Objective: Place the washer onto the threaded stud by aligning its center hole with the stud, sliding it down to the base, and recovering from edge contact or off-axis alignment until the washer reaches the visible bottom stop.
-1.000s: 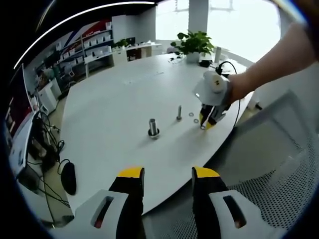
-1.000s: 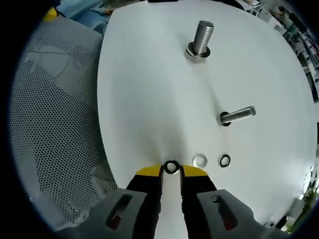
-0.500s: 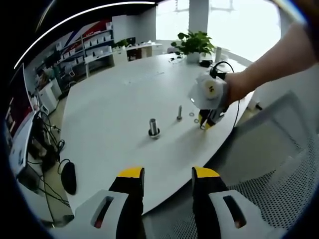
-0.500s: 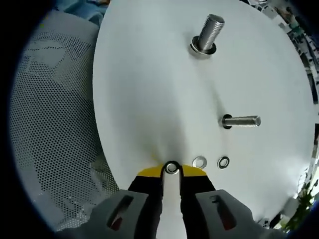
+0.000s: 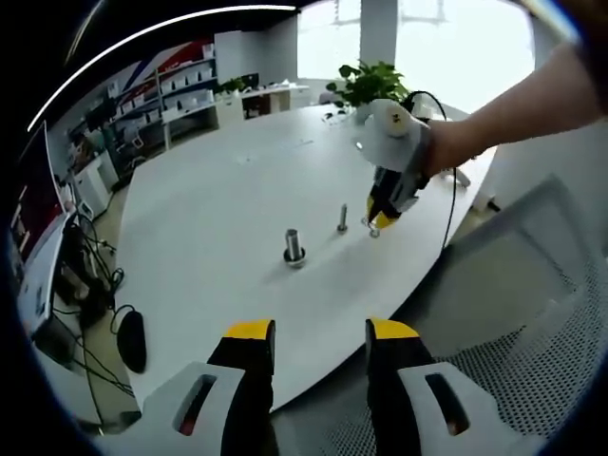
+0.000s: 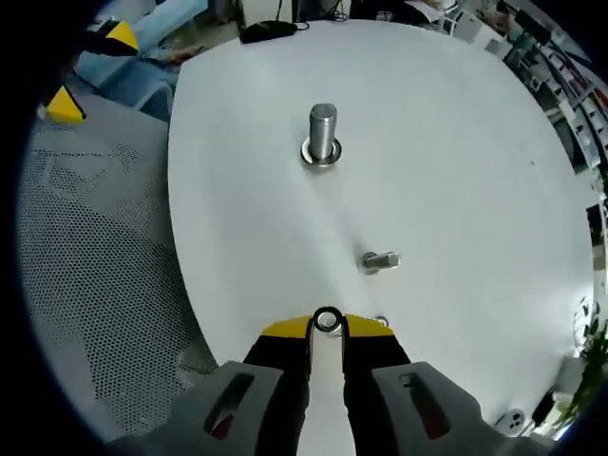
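The right gripper (image 6: 328, 326) is pinching the washer (image 6: 328, 320) between its nearly closed yellow tips, above the table (image 6: 456, 152) near its edge. The thin stud (image 6: 380, 261) is standing just beyond, the thick stud (image 6: 322, 136) farther inward. The left gripper (image 5: 309, 334) is hanging open off the table edge, holding nothing.

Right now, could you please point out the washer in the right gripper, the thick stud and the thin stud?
washer (image 6: 327, 321), right gripper view, on its metal ring between the jaw tips.
thick stud (image 6: 323, 130), right gripper view, on its threaded shaft.
thin stud (image 6: 382, 260), right gripper view, on its shaft.
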Available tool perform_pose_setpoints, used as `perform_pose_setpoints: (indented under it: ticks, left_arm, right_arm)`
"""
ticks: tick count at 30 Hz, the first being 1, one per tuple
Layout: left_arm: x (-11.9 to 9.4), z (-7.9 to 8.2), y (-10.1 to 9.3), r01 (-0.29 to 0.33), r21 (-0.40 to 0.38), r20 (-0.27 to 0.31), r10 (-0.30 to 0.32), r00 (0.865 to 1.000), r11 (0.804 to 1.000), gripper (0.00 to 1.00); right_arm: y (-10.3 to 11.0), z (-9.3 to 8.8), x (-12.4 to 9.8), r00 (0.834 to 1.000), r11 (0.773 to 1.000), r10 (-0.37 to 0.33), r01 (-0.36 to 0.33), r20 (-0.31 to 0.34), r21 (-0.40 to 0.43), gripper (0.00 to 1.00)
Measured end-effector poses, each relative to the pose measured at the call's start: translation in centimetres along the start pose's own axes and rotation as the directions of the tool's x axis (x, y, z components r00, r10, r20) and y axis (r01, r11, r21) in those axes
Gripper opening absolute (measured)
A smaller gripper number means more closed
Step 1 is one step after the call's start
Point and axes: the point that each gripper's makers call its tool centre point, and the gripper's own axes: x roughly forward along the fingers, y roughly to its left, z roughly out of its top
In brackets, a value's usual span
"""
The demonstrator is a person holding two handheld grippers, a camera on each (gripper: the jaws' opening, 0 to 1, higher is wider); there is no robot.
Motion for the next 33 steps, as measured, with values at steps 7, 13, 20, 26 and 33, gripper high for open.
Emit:
perform_pose_setpoints:
  ticks: [7, 13, 20, 26, 33]
  left_arm:
    - [0.0, 0.0, 0.1, -0.003, -0.001, 0.004, 0.003, 1.0, 1.0, 0.36]
    - [-0.1, 0.1, 0.1, -0.003, -0.002, 0.005, 0.003, 1.0, 1.0, 0.36]
    - [0.0, 0.0, 0.1, -0.002, -0.002, 0.002, 0.002, 1.0, 1.0, 0.36]
    - [0.0, 0.0, 0.0, 0.003, 0.0, 0.001, -0.003, 1.0, 1.0, 0.36]
    - [0.0, 0.0, 0.1, 0.004, -0.003, 0.0, -0.004, 1.0, 1.0, 0.36]
  right_arm:
    - [-1.9, 2.3, -1.3, 0.998, 0.999, -0.038, 0.038, 0.042, -0.003, 0.13]
    - [-2.3, 3.3, -1.4, 0.998, 0.998, -0.048, 0.049, 0.049, -0.027, 0.13]
    - [-2.5, 2.9, -0.8, 0.999, 0.998, -0.044, 0.045, 0.023, -0.054, 0.13]
    - [-2.8, 3.0, -0.5, 0.999, 0.998, -0.044, 0.045, 0.016, -0.054, 0.13]
    - [-2.7, 3.0, 0.3, 0.999, 0.997, -0.032, 0.031, -0.006, -0.066, 0.13]
